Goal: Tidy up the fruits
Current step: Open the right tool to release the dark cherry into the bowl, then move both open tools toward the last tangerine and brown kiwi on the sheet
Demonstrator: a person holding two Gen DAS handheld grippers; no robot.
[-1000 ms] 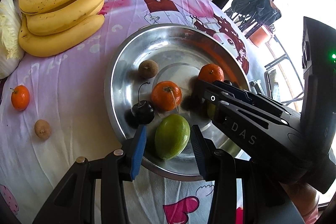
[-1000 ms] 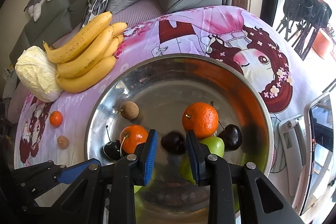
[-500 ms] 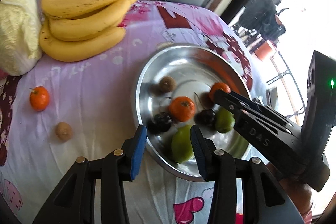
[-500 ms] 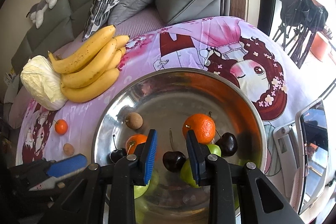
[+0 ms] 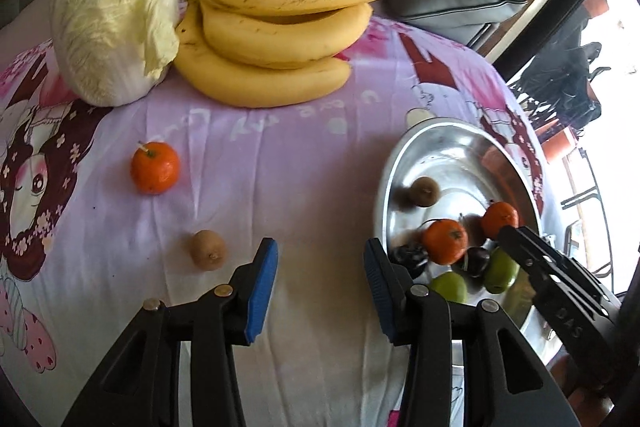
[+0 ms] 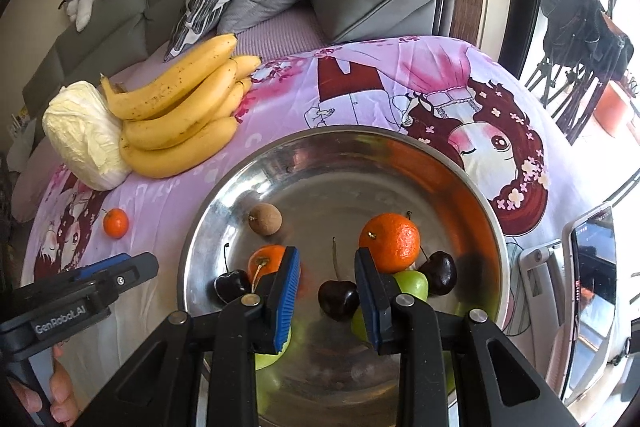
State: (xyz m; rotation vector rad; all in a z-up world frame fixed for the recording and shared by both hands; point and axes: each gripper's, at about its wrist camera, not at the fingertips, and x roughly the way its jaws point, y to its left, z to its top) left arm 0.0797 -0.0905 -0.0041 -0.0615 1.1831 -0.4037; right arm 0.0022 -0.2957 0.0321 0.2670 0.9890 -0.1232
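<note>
Two tools are in view, both with jaws apart and nothing between the pads. Furthest left on the cloth-covered desk lies a pale cabbage, touching a bunch of bananas just to its right. Nearer, on the bare cloth, a small loose orange sits alone, well apart from the bowl. A brown round fruit lies nearer still, just left of the left tool, which hangs over the cloth between that fruit and the bowl; whether it touches the cloth I cannot tell.

To the right stands the steel bowl. Inside it, left to right: a dark cherry against an orange, with a second brown fruit behind them; a second cherry lying in the gap of the right tool, touching neither pad; a larger orange resting above a green fruit; and a third cherry beside that. Another green fruit shows partly under the right tool's left finger.

A phone on a stand stands at the far right edge of the desk.
</note>
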